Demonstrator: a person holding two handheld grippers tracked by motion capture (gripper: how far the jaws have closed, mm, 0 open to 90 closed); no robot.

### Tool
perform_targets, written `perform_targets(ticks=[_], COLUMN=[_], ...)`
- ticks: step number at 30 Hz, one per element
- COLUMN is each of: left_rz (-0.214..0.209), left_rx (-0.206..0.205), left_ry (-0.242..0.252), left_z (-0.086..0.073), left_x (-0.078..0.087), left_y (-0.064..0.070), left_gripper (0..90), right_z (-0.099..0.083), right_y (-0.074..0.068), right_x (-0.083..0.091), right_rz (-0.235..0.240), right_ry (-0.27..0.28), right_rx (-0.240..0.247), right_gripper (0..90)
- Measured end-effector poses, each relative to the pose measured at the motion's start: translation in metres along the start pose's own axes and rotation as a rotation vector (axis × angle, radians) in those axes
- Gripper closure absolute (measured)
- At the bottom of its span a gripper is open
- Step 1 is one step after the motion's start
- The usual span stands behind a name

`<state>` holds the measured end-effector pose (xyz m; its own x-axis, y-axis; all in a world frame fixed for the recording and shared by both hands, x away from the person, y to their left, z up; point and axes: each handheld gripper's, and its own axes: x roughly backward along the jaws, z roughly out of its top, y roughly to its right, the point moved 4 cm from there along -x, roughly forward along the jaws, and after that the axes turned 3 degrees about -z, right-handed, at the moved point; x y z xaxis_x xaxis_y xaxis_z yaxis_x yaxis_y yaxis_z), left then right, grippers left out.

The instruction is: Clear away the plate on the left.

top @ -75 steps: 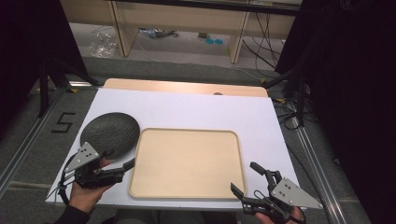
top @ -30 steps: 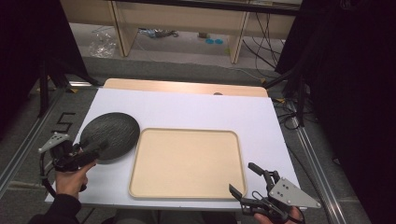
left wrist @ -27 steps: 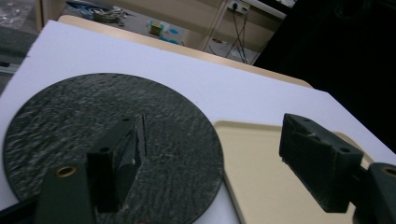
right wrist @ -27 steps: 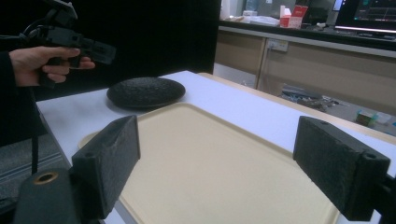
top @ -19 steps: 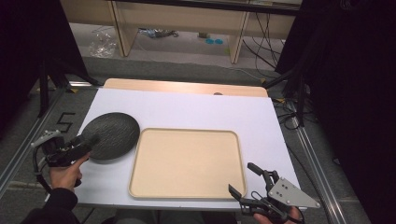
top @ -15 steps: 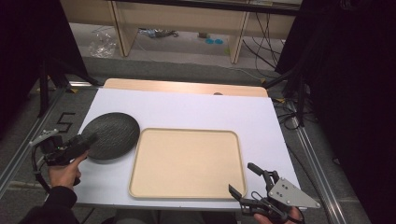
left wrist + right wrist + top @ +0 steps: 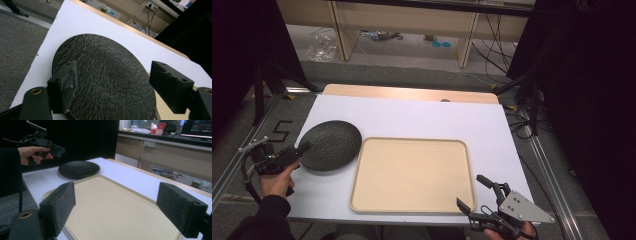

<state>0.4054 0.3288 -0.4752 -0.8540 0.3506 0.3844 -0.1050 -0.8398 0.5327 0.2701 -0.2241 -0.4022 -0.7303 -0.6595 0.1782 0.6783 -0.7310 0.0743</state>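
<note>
We see the dark textured plate (image 7: pixel 330 145) flat on the white worktop (image 7: pixel 422 117), just left of the beige tray (image 7: pixel 412 175). Left gripper (image 7: pixel 297 150) sits at the plate's left rim, jaws wide apart, holding nothing. Right gripper (image 7: pixel 477 195) at the tray's near right corner, jaws wide apart, empty.

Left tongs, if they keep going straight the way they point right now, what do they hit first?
Most likely the dark plate. The left tongs stand open just off its near rim, pointing across it, and it spans the gap between the jaws in the left gripper view. Height above the rim is hard to judge.
</note>
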Motion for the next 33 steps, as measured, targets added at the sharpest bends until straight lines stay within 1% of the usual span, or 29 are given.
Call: perform_targets(ticks=[1, 2, 3, 4, 6, 7, 8, 9, 10, 12, 13, 14, 15, 16, 17, 19, 21, 22, 23, 24, 25, 26, 28, 29, 31, 32, 33], left_rz=[0.004, 0.024, 0.029, 0.02, 0.024, 0.02, 0.028, 0.018, 0.015, 0.023, 0.019, 0.014, 0.012, -0.005, -0.006, 0.0, 0.006, 0.008, 0.004, -0.009, 0.015, 0.018, 0.006, 0.015, 0.019, 0.012, 0.014], left_rx=[0.005, 0.031, 0.029, 0.011, 0.028, 0.034, 0.048, 0.06, 0.064, 0.073, 0.078, 0.097, 0.105, 0.115, 0.127, 0.13, 0.132, 0.133, 0.136, 0.138, 0.133, 0.132, 0.143, 0.14, 0.141, 0.145, 0.143], left_ry=[-0.005, -0.008, -0.011, -0.013, -0.009, -0.014, -0.019, -0.019, -0.024, -0.017, -0.019, -0.017, -0.017, -0.005, -0.014, -0.032, -0.037, -0.036, -0.035, -0.03, -0.05, -0.051, -0.049, -0.061, -0.066, -0.062, -0.065], left_z=[0.0, -0.001, 0.0, 0.0, 0.001, 0.001, 0.002, 0.002, 0.002, 0.002, 0.003, 0.003, 0.003, 0.003, 0.003, 0.003, 0.002, 0.002, 0.002, 0.002, 0.001, 0.001, 0.001, 0.001, 0.0, 0.0, 0.0], left_x=[-0.001, -0.002, -0.003, -0.004, -0.004, -0.004, -0.004, -0.004, -0.004, -0.004, -0.004, -0.004, -0.004, -0.005, -0.005, -0.006, -0.007, -0.007, -0.008, -0.009, -0.008, -0.008, -0.01, -0.01, -0.011, -0.012, -0.012], left_y=[-0.002, -0.003, -0.004, -0.007, -0.011, -0.014, -0.016, -0.018, -0.02, -0.024, -0.026, -0.027, -0.028, -0.028, -0.028, -0.031, -0.033, -0.034, -0.035, -0.036, -0.037, -0.038, -0.039, -0.04, -0.041, -0.041, -0.042], left_gripper=[23.2, 23.2, 23.3, 23.5, 24.0, 24.1, 24.1, 24.2, 24.5, 24.9, 25.0, 25.3, 25.3, 25.8, 26.2, 26.4, 27.0, 27.6, 27.8, 28.5, 29.8, 30.5, 31.1, 31.6, 32.7, 33.5, 34.0], right_z=[0.0, 0.0, 0.0, 0.0, 0.0, -0.001, -0.001, -0.001, 0.0, -0.001, -0.001, 0.0, 0.0, -0.001, -0.001, 0.0, -0.001, -0.001, 0.0, 0.0, -0.001, -0.001, 0.0, 0.0, -0.001, -0.001, -0.001], right_y=[0.0, 0.0, 0.0, 0.0, 0.0, -0.001, -0.001, -0.002, -0.001, -0.003, -0.002, -0.001, -0.001, -0.003, -0.002, -0.002, -0.002, -0.002, -0.002, -0.002, -0.002, -0.002, -0.002, -0.002, -0.004, -0.005, -0.004], right_x=[-0.001, 0.0, 0.0, -0.001, -0.001, 0.0, 0.0, 0.001, 0.0, 0.001, 0.0, 0.0, 0.0, 0.001, 0.0, 0.0, 0.0, 0.0, 0.0, 0.0, 0.001, 0.0, 0.0, 0.0, 0.0, 0.0, -0.001], right_rz=[0.005, 0.005, 0.005, 0.006, 0.008, 0.003, 0.005, 0.011, 0.004, 0.01, 0.008, 0.005, 0.005, 0.015, 0.011, 0.014, 0.013, 0.009, 0.011, 0.017, 0.015, 0.016, 0.018, 0.02, 0.034, 0.027, 0.025], right_ry=[0.005, 0.003, 0.003, 0.005, 0.003, -0.009, -0.01, -0.016, -0.003, -0.019, -0.014, -0.007, -0.007, -0.026, -0.016, -0.011, -0.017, -0.012, -0.009, -0.012, -0.016, -0.018, -0.016, -0.018, -0.019, -0.026, -0.016], right_rx=[0.0, 0.001, 0.001, 0.001, 0.006, 0.007, 0.004, -0.006, 0.012, -0.004, 0.0, 0.01, 0.01, -0.002, 0.012, 0.015, 0.013, 0.013, 0.014, 0.016, 0.014, 0.015, 0.018, 0.02, 0.018, 0.016, 0.033], right_gripper=[16.7, 16.8, 16.9, 17.1, 17.4, 17.4, 17.4, 17.5, 17.5, 17.6, 17.7, 17.8, 17.8, 17.8, 17.8, 17.8, 17.8, 17.9, 17.8, 17.8, 17.9, 17.9, 17.9, 18.0, 18.2, 18.2, 18.3])
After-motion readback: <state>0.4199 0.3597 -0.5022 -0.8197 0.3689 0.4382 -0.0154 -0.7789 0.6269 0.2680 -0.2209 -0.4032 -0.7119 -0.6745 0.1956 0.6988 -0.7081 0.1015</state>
